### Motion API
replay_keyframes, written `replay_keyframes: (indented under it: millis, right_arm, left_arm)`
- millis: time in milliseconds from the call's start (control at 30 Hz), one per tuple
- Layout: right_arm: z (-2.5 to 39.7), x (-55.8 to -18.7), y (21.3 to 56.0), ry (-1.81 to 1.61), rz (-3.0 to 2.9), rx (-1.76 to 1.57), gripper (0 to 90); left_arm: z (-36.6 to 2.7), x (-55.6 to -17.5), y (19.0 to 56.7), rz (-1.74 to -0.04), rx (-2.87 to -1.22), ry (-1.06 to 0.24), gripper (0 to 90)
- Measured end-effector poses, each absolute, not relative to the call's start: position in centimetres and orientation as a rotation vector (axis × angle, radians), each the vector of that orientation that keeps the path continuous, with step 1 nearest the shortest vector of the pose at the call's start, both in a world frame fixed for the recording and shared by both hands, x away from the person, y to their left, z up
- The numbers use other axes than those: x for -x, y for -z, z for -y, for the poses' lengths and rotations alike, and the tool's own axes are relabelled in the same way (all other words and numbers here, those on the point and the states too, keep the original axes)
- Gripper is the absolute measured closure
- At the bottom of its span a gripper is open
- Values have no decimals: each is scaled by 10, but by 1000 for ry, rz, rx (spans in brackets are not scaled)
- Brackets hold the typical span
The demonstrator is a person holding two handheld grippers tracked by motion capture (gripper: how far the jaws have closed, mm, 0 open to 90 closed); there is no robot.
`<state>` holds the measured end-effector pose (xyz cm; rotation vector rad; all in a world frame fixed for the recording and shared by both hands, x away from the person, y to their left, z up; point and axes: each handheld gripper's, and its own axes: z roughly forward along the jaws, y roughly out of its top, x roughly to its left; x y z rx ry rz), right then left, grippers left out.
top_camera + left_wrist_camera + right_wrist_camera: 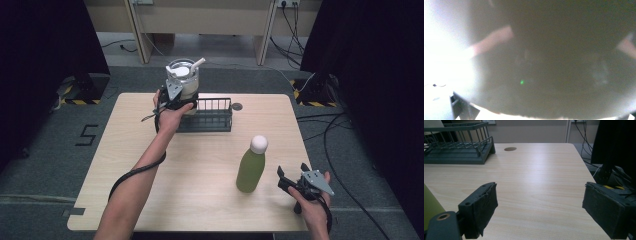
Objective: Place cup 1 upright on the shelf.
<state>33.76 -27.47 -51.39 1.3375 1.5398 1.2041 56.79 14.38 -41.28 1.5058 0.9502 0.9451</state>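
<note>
A pale tumbler [183, 79] with a clear lid and a white straw is at the left end of a dark wire rack [212, 116], at the far side of the table. My left gripper [172, 97] is shut on the tumbler's near side. In the left gripper view the tumbler's wall [549, 62] is a close blur that hides the jaws. A green bottle [251, 169] with a white cap stands upright at the front right. My right gripper [292, 171] is just right of it, open, with nothing between its jaws [540, 190]. The bottle's edge [429, 206] shows at the left.
The light wooden table [200, 165] has a round cable hole [237, 106] behind the rack [456, 157]. Cables lie on the grey floor to the right. Dark curtains hang on both sides, and desk legs stand beyond the far edge.
</note>
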Motion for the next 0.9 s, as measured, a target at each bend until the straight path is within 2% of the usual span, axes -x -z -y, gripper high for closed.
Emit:
replay_keyframes:
  millis: [300, 333, 367, 900]
  right_arm:
    - [274, -338, 514, -1205, -1544, -1342, 125]
    - [274, -338, 514, -1204, -1544, -1342, 125]
    - [274, -338, 515, -1204, -1544, -1339, 125]
    - [273, -338, 515, -1205, -1548, -1338, 125]
  left_arm:
    - [-143, -572, 424, -970, -1529, -943, 90]
    - [-146, -573, 424, -943, -1562, -977, 90]
    - [-143, -573, 427, -975, -1536, -940, 90]
    - [-145, -576, 439, -1012, -1548, -922, 89]
